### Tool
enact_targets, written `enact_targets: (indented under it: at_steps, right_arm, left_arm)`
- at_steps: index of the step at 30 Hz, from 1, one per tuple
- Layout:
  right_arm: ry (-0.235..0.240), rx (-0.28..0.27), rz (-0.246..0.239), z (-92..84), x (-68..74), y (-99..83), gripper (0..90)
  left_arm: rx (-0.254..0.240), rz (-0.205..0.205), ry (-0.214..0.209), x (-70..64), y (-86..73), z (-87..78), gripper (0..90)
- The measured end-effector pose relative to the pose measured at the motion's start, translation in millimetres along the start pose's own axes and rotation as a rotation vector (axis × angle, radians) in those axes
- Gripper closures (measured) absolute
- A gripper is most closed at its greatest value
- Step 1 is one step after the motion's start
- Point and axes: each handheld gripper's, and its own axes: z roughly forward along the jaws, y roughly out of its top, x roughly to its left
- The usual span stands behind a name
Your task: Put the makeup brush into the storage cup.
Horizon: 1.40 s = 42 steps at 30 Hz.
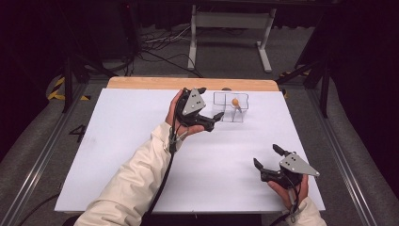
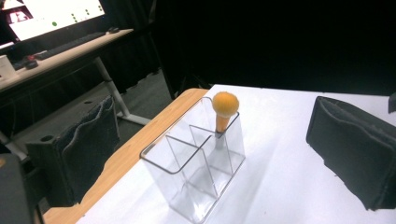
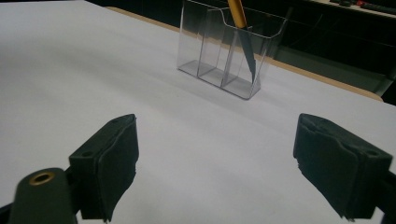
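A brush (image 1: 235,104) with an orange head is stood in the end compartment of the clear holder (image 1: 225,114), at the far side of the table (image 1: 117,141). The left gripper (image 1: 210,104) is held just beside the holder, jaws wide apart and empty. The right gripper (image 1: 267,157) is kept well apart, also open and empty.

Colours on the bench, mostly black and white

The table (image 1: 141,155) was white with a tan wood edge, the organizer (image 2: 196,172) see-through, and the tool (image 2: 225,109) in it orange with a grey-silver end. Both grippers had black jaws, grey top plates; the sleeve (image 1: 136,181) was cream.
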Motion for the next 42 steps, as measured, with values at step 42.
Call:
enact_targets:
  at_steps: [42]
  right_arm:
    - [-0.038, -0.015, -0.046, -2.8, 5.4, 3.1, 13.5]
  left_arm:
    - [0.048, 0.028, 0.106, 8.1, -55.6, -108.1, 4.0]
